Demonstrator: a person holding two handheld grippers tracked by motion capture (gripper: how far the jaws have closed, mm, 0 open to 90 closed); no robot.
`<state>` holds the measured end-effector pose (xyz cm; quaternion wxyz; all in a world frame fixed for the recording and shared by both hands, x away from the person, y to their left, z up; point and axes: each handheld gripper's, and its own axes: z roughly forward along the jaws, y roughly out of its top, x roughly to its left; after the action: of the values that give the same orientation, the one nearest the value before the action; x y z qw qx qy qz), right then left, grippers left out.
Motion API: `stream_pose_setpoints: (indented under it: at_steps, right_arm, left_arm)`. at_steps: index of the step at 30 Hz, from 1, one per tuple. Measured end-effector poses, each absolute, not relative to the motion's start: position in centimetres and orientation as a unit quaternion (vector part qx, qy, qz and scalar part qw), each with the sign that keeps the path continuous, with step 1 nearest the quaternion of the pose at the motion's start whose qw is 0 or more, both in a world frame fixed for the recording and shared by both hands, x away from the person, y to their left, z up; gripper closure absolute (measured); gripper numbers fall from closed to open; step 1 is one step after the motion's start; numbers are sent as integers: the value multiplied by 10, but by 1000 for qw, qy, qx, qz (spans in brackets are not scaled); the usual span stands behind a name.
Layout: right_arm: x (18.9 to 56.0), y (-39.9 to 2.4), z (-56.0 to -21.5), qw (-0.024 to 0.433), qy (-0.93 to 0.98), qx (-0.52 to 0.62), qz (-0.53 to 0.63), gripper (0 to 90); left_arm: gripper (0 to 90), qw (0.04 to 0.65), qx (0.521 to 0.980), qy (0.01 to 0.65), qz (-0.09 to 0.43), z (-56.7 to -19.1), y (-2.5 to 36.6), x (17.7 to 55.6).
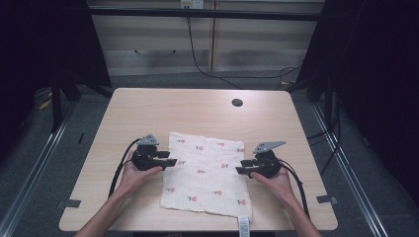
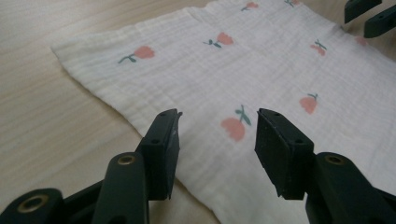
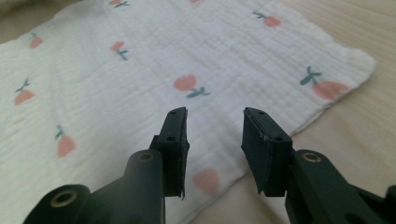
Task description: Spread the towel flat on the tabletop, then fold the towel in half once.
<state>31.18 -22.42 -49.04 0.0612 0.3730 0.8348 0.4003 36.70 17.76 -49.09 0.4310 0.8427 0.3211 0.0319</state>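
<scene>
My left tool (image 1: 170, 162) and right tool (image 1: 241, 170), jaws wide, flank the white tulip-print muslin cloth (image 1: 207, 170) lying flat on the pale wooden bench (image 1: 148, 108).

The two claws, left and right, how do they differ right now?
The left claw reaches over the cloth's left edge; the right claw reaches over its right edge. The left claw gapes a little wider than the right. Both are open, holding nothing, each pointing inward across the cloth.
</scene>
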Motion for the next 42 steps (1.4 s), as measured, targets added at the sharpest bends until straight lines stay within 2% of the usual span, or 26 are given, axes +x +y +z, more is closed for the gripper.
stream_pose_setpoints:
  at_steps: [4,6,10,12,15,19,24,37,42]
  right_arm:
    - [328,-226,-498,61,832,387,392,607]
    - [333,-226,-501,64,832,392,388,615]
    - [334,-225,-502,72,835,387,383,667]
    - [334,-225,-503,75,835,386,385,720]
    - [335,-225,-504,76,834,387,387,767]
    - [334,-226,-505,75,835,382,388,876]
    - [333,-227,-505,62,836,381,391,900]
    - [314,-228,-502,40,845,371,382,900]
    - [327,-231,-497,52,834,380,397,769]
  left_arm:
    - [519,428,843,326,32,-496,169,377]
    - [583,421,849,317,35,-499,165,379]
    - [771,397,865,302,53,-504,159,375]
    - [853,395,866,301,59,-504,159,373]
    - [897,400,864,302,55,-505,161,372]
    - [900,398,866,299,52,-505,163,366]
    - [900,402,863,302,39,-505,170,357]
    - [900,409,865,290,18,-505,180,327]
    - [868,417,862,289,10,-506,182,327]
